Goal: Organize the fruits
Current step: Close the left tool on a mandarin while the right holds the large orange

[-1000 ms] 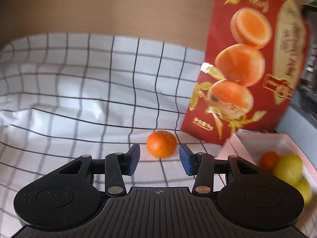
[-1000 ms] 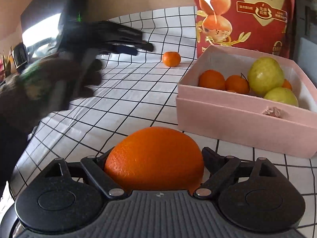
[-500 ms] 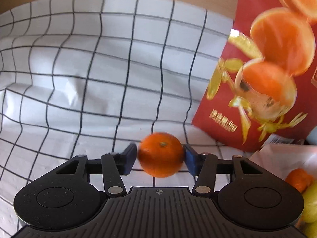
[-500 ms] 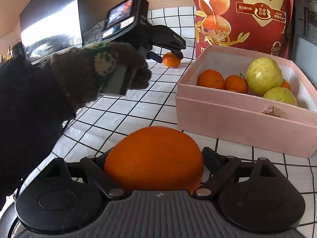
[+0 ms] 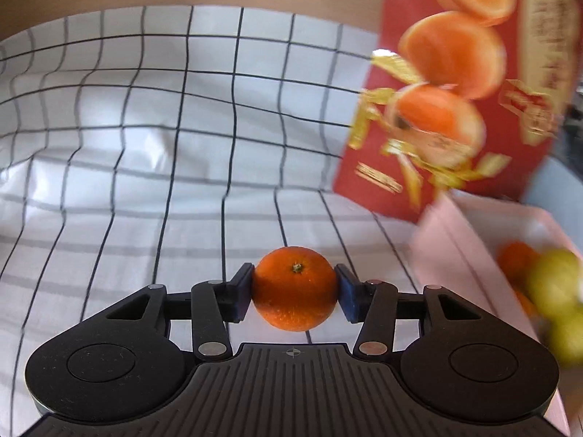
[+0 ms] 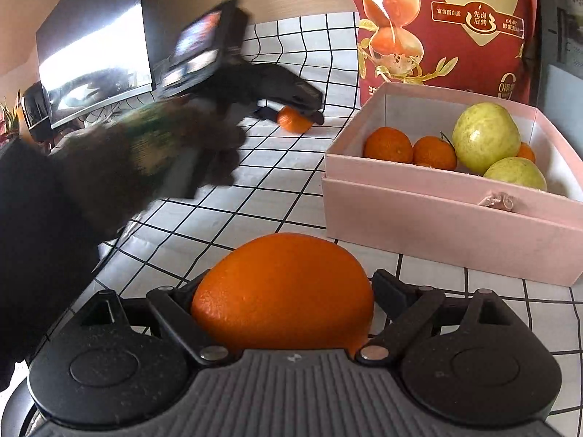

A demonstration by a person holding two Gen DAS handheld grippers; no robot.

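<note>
A small mandarin [image 5: 294, 291] sits between the blue pads of my left gripper [image 5: 294, 294], whose jaws are closing; both pads touch its sides. From the right wrist view, that left gripper [image 6: 295, 109] reaches over the same mandarin [image 6: 293, 122] on the checked cloth, left of the pink box [image 6: 437, 215]. My right gripper [image 6: 282, 302] has a large orange [image 6: 282, 291] between its fingers, which touch it as the jaws ease slightly wider. The box holds several mandarins [image 6: 388, 144] and yellow-green fruits [image 6: 486, 133].
A red snack bag [image 6: 444, 25] stands behind the box, also blurred at the right of the left wrist view [image 5: 455, 91]. A person's gloved hand and dark sleeve [image 6: 145, 153] fill the left side. A dark monitor [image 6: 91, 47] stands at the back left.
My left gripper moved forward around the mandarin, and its pads came in against the fruit. The right gripper and its orange have not moved.
</note>
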